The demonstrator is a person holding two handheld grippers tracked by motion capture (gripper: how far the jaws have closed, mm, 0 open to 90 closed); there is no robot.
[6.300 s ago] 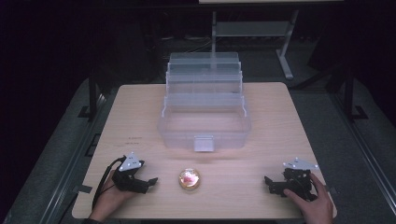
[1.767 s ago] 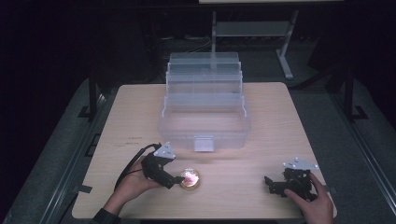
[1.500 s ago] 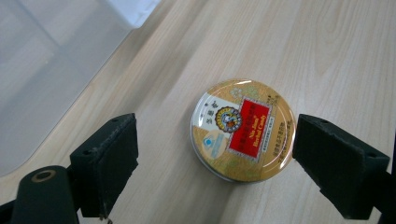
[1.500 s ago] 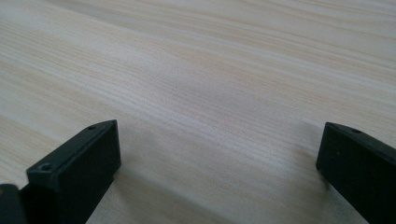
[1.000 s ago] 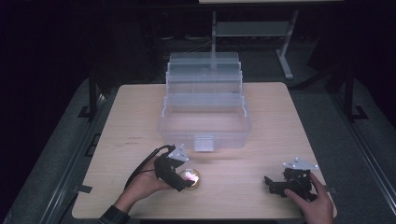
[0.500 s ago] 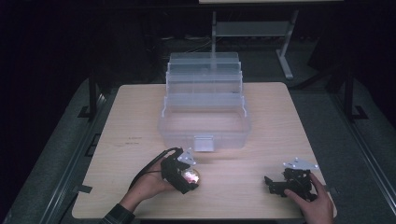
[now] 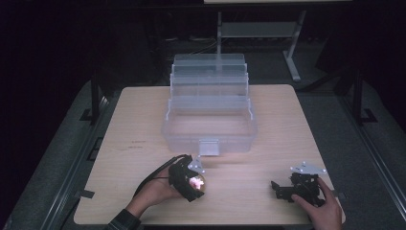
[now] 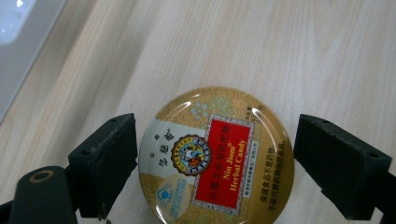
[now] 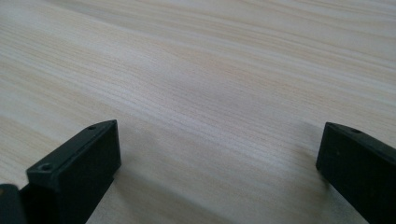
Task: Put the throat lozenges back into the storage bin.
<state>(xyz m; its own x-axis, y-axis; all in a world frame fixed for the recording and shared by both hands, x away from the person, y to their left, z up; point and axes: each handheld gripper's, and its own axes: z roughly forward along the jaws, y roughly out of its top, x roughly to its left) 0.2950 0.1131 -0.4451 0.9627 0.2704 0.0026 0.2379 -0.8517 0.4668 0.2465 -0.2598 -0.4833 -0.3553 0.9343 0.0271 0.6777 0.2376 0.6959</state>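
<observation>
A round gold candy tin (image 8: 215,158) with a red label lies flat on the wooden table (image 7: 143,124), near the front edge left of centre (image 7: 197,182). My left gripper (image 8: 217,154) is open and straddles the tin, one black jaw close on each side with a thin gap at both. In the high view the left gripper (image 7: 187,183) sits over the tin, held by a hand. My right gripper (image 7: 283,189) rests at the front right of the table. Its jaws (image 9: 219,154) are open with bare wood between them.
A clear plastic tiered box (image 7: 210,120) stands open at the table's middle and back, its latch facing the front. A corner of it shows at the top left of the left gripper view (image 8: 18,51). A metal stand (image 7: 258,28) is behind the table.
My left gripper has travelled from the front left of the table to the tin and now has its jaws on both sides of it. The right gripper has stayed put.
</observation>
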